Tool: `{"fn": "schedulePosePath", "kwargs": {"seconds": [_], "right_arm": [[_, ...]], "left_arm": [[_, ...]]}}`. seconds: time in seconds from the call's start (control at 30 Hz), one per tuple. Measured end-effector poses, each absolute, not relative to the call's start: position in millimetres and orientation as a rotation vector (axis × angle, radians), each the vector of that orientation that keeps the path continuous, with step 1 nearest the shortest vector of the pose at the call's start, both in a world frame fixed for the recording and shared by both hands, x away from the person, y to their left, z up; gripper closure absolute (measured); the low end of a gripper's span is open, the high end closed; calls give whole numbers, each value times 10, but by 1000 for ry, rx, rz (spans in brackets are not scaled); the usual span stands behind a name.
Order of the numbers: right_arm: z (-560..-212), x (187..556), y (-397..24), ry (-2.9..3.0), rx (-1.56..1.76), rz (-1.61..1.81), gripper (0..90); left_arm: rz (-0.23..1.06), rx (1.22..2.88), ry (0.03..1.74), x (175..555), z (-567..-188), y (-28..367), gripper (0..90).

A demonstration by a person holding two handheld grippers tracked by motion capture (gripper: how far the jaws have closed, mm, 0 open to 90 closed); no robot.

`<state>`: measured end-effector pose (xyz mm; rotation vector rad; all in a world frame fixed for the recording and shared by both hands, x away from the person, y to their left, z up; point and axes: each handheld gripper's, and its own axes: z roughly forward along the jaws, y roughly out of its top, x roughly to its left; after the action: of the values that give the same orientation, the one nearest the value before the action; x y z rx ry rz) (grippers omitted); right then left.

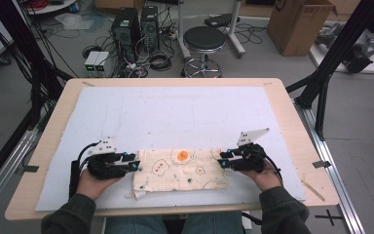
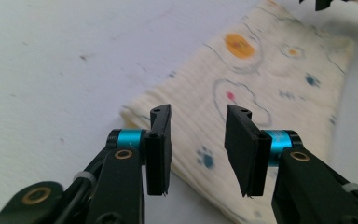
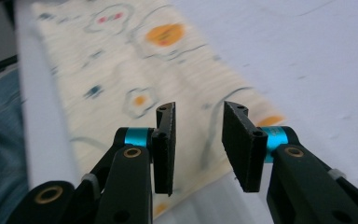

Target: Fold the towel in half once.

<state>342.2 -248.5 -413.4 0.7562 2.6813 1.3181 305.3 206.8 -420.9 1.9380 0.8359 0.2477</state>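
Observation:
A folded cream cloth (image 1: 180, 170) printed with fried eggs and small flowers lies flat on the white mat near the table's front edge. My left gripper (image 1: 135, 163) sits at the cloth's left end, pointing right, and my right gripper (image 1: 222, 161) sits at its right end, pointing left. In the left gripper view the jaws (image 2: 198, 112) stand apart above a corner of the cloth (image 2: 261, 79), with nothing pinched. The right gripper view shows my right gripper (image 3: 198, 107) with a gap between its pads, over the cloth's edge (image 3: 121, 60).
The white mat (image 1: 175, 112) covers most of the wooden table (image 1: 292, 112). Beyond the table on the floor are a black stool (image 1: 203, 39), computer towers (image 1: 126, 27) with cables, and a cardboard box (image 1: 297, 24). Black frame posts stand at both sides.

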Motion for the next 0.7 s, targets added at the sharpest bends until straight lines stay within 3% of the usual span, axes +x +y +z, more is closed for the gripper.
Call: {"fn": "schedulePosePath", "kwargs": {"seconds": [0.2, 0.43, 0.6, 0.7], "right_arm": [[-4195, 3729, -2459, 2632, 901, 1330, 591], [-4348, 3919, -2454, 2682, 995, 1354, 551], [-4389, 3937, -2452, 2727, 1004, 1327, 681], [-4407, 3935, -2435, 2755, 986, 1305, 807]], "left_arm": [[222, 1922, 932, 3329, -4259, 2038, 532], [168, 1939, 995, 3483, -4381, 1996, 518], [150, 1984, 983, 3493, -4433, 1966, 701], [173, 2011, 966, 3486, -4434, 1959, 823]]}}
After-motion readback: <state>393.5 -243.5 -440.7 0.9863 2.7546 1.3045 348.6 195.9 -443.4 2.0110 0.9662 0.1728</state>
